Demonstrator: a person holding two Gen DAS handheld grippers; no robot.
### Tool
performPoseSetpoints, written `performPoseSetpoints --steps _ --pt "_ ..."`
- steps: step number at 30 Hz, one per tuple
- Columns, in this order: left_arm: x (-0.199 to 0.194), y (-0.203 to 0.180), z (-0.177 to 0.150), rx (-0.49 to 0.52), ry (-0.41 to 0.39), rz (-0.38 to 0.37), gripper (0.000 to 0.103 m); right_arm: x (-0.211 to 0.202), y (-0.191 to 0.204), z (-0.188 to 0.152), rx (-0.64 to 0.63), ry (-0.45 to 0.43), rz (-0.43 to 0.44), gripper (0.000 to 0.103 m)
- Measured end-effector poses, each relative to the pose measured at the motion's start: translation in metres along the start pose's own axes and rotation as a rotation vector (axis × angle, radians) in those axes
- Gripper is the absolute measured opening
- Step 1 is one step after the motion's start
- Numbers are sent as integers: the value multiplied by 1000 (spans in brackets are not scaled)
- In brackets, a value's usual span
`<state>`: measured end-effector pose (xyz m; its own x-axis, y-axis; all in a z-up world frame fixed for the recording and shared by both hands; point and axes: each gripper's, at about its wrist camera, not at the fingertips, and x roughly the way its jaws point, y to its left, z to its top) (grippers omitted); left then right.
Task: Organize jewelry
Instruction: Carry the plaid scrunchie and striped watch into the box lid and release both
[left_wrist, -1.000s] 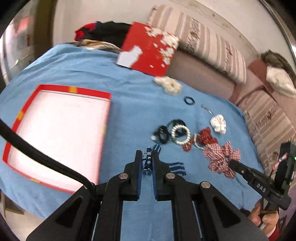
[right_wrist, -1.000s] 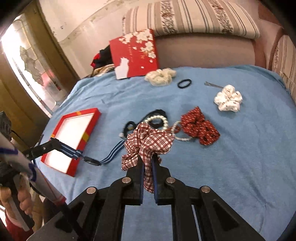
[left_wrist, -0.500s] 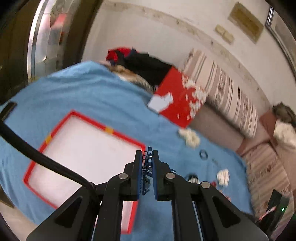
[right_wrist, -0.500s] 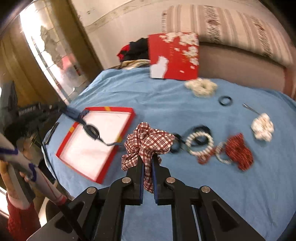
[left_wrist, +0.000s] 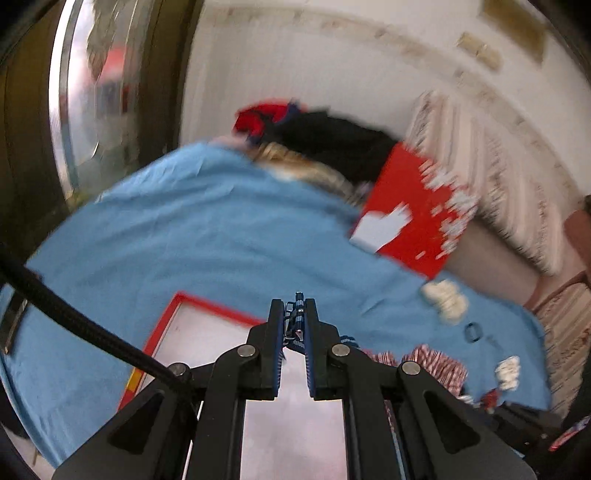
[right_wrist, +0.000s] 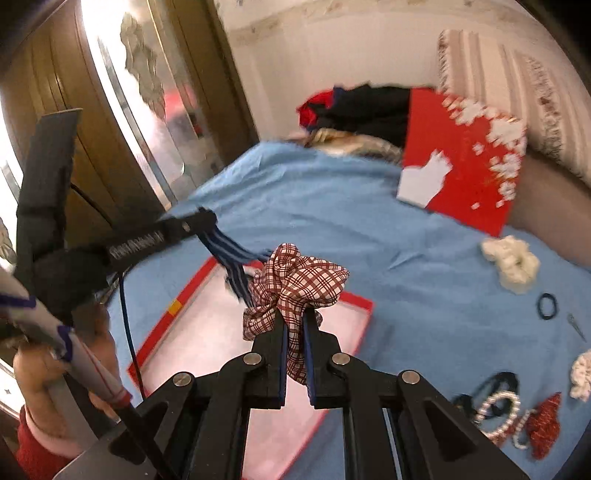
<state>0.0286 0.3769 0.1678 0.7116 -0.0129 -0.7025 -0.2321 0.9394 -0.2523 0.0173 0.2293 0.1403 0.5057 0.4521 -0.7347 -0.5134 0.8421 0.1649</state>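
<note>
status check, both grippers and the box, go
Left gripper shut on striped blue band. Right gripper shut on plaid scrunchie. Both over red-rimmed box. Nothing in the way.

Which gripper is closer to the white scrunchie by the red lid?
Right. The right gripper, over the tray, sits nearer the white scrunchie; the left gripper hangs beyond the tray's far side.

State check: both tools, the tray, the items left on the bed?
left tool: shut on blue striped band, over tray
right tool: shut on plaid scrunchie, over tray
red-rimmed tray: open, white base bare where visible
pearl bracelets: loose on blue sheet
black hair tie: flat on sheet
</note>
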Motion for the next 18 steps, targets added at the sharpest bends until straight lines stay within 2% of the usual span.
performPoseSetpoints --steps 3,5,12,18 --pt "27 23 -22 -39 71 29 9 37 1 -5 3 73 0 9" --pt "36 36 -38 -56 116 21 9 55 -1 -11 14 113 4 9" --pt "22 55 -84 -36 177 25 9 80 -10 -31 38 198 5 9" --pt "4 70 -111 -58 190 79 10 85 -6 -37 19 224 -16 10"
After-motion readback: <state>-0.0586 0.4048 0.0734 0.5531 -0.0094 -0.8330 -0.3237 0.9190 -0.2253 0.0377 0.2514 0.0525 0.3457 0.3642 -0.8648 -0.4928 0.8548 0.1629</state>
